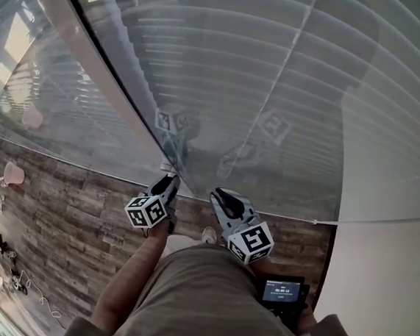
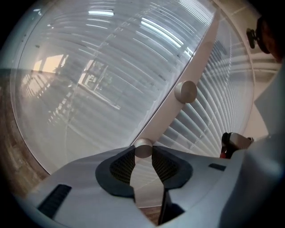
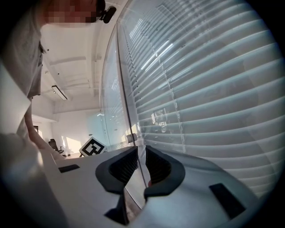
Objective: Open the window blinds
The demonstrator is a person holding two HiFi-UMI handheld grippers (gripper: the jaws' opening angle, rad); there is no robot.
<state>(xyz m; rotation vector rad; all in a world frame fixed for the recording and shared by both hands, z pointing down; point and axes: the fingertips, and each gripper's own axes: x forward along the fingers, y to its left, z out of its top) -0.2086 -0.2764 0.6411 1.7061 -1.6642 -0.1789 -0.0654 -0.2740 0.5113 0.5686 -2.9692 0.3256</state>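
White slatted blinds [image 1: 277,81] hang behind a glass wall, with the slats lying nearly flat against each other. A pale upright post [image 2: 196,67] divides two panes and carries two round metal knobs. My left gripper [image 2: 143,155] is shut on the lower knob [image 2: 143,148], which sits between the fingertips; the upper knob [image 2: 185,91] is free. In the head view the left gripper [image 1: 168,188] meets the post's foot. My right gripper [image 3: 141,153] hovers beside it at the glass [image 3: 213,89], jaws a narrow gap apart with nothing gripped; it also shows in the head view [image 1: 220,198].
Wood-pattern floor [image 1: 65,216] runs along the foot of the glass. A white wall [image 1: 390,292] stands to the right. A small device with a lit screen [image 1: 282,290] hangs at the person's waist. Cables [image 1: 8,273] and a pink object [image 1: 13,174] lie far left.
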